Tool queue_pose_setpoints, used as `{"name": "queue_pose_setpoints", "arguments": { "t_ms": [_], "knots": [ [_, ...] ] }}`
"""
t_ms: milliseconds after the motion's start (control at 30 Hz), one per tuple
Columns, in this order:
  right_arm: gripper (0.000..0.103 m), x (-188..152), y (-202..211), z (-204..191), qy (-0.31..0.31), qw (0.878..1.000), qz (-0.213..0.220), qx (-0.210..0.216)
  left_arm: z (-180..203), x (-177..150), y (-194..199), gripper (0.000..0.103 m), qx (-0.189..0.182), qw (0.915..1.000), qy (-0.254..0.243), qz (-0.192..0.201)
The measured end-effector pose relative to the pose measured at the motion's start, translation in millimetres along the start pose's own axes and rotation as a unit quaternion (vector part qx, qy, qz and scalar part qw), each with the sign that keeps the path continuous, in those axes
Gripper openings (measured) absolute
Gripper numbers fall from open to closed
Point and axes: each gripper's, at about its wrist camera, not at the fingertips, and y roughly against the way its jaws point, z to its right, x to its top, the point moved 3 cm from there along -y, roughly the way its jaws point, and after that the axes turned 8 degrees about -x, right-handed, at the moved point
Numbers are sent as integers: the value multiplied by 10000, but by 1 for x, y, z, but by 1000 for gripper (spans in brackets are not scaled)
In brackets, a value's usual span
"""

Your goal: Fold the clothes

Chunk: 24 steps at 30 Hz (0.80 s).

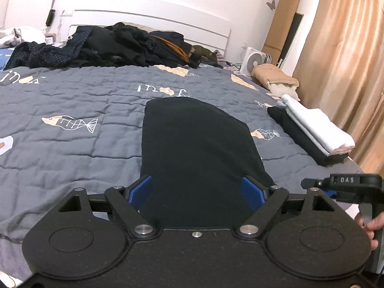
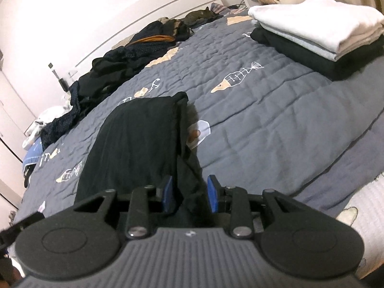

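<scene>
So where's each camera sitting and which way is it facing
Left wrist: on the left tongs, facing the headboard over the black garment; the right tongs and a hand show.
Right wrist: on the right tongs, angled along the garment; only its own fingers show.
Shared: the garment, folded stack, grey bedspread.

The grey quilt (image 1: pixel 72 91) on the bed carries printed white script, seen upside down from both hand-held cameras. In the left wrist view one word (image 1: pixel 163 90) sits just beyond the far end of the folded black garment, and it seems to read "yuni" or the like; the letters cannot be made out for sure. The same script repeats at the left edge (image 1: pixel 21 78) and, smaller, near the stack of folded clothes. On the right hand-held gripper (image 1: pixel 345 187), at the right edge of that view, raised letters read "DAS" (image 1: pixel 347 180). No other text is legible.
</scene>
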Motion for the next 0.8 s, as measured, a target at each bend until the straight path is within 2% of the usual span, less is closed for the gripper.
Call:
{"name": "queue_pose_setpoints", "arguments": {
  "t_ms": [400, 567, 633, 700, 800],
  "knots": [
    [31, 1, 20, -11, 45, 9999, 43, 105, 3, 7, -3, 81, -113, 9997, 173, 88],
    [32, 19, 24, -22, 40, 9997, 71, 227, 8, 8, -9, 81, -169, 9997, 189, 69],
    [36, 29, 22, -27, 75, 9994, 136, 315, 10, 8, -12, 81, -191, 9996, 201, 50],
    [40, 38, 18, -32, 182, 9990, 236, 338, 13, 9, -15, 81, -215, 9995, 207, 30],
    [40, 57, 1, -40, 363, 9984, 314, 282, 17, 9, -20, 81, -248, 9995, 189, 16]
  ]
}}
